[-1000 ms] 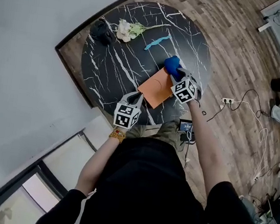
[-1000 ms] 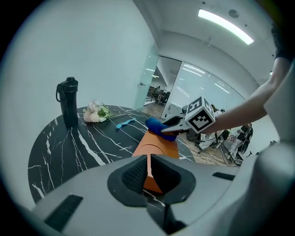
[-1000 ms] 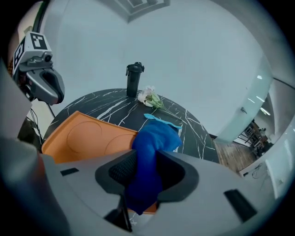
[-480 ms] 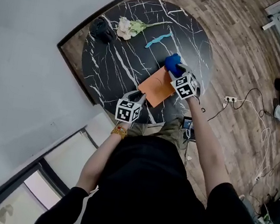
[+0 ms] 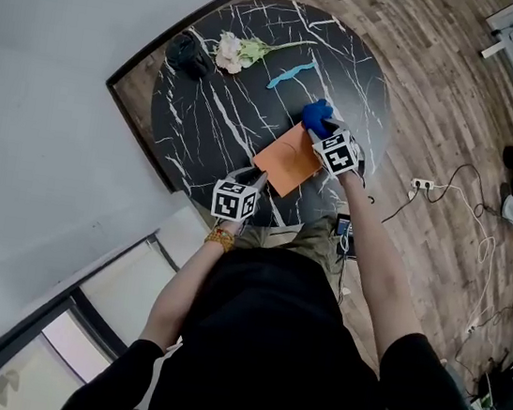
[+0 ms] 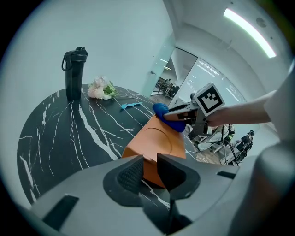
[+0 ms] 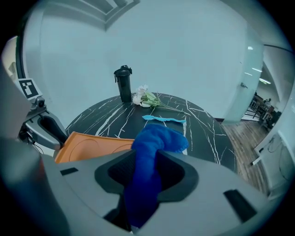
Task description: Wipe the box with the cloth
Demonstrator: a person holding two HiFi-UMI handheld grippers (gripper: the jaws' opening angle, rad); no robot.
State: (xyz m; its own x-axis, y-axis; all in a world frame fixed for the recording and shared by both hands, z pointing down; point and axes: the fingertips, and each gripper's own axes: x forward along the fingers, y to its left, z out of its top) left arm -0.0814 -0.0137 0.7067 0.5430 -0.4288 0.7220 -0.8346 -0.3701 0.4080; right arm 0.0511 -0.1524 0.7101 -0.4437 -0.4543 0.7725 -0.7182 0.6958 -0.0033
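A flat orange box [image 5: 284, 161] lies on the round black marble table [image 5: 214, 118], near its front edge. My right gripper [image 5: 322, 134] is shut on a blue cloth [image 5: 315, 115], which bulges out past its jaws [image 7: 159, 137] and rests at the box's far right corner. The box [image 7: 90, 145] shows to the left in the right gripper view. My left gripper [image 5: 257, 180] sits at the box's near left corner. Its jaws are opening [image 6: 150, 161], and the orange corner [image 6: 154, 145] shows in the narrow gap just ahead of them, not pressed by the pads.
At the table's far side stand a black bottle [image 5: 188, 55], a pale flower [image 5: 232, 52] and a light-blue strip [image 5: 288, 74]. A grey wall runs on the left. Cables and a power strip [image 5: 417, 184] lie on the wood floor to the right.
My left gripper has dropped closer to the box's near corner and its jaws have parted. The right gripper has rolled slightly, still holding the cloth at the far corner.
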